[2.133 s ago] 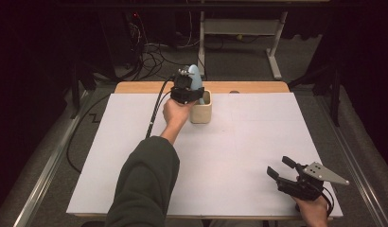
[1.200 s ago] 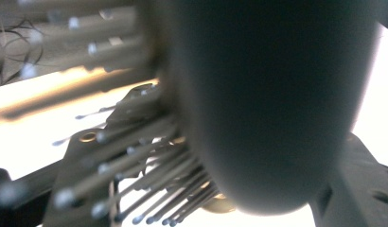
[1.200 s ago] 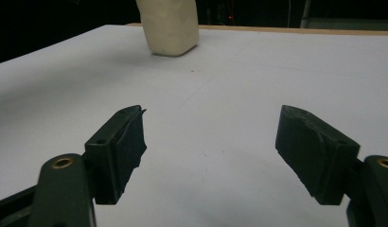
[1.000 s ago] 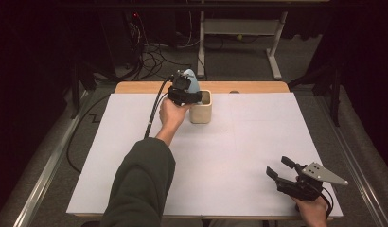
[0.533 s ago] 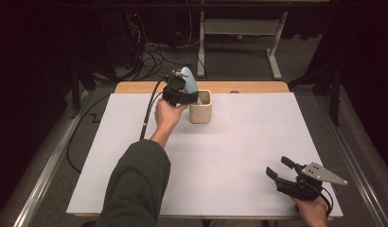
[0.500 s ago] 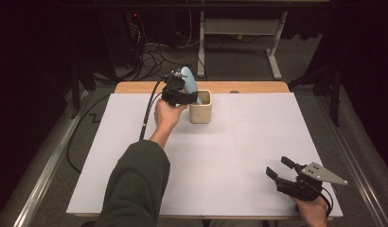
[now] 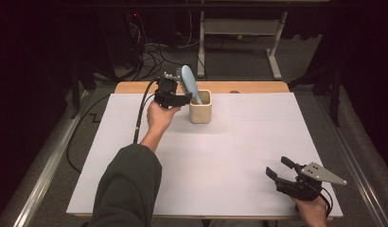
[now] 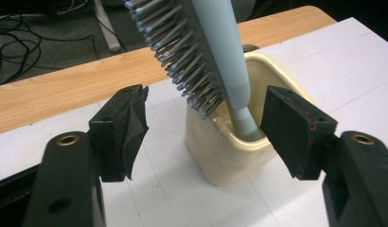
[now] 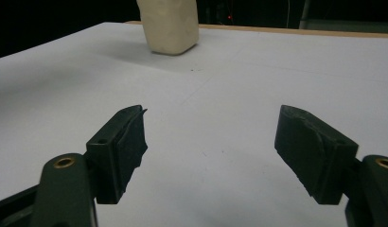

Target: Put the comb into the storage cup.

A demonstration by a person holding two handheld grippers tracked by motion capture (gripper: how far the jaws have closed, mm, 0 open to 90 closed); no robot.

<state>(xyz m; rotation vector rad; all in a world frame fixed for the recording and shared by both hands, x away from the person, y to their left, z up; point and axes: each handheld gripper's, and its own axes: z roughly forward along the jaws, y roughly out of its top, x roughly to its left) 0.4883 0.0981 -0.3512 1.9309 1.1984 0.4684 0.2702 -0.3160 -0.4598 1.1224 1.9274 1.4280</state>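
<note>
Pale blue brush, seemingly grey bristles, cream cup, black tongs, white table

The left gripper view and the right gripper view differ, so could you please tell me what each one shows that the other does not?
The left gripper view has the blue-grey brush leaning handle-down in the cream cup, bristles toward the camera, between the spread jaws of the left hand-held gripper, neither pad touching it. The right gripper view has the right hand-held gripper, its jaws apart over bare white table cover, far from the cup. Both share the cup, the white cover and the wooden table edge.
</note>
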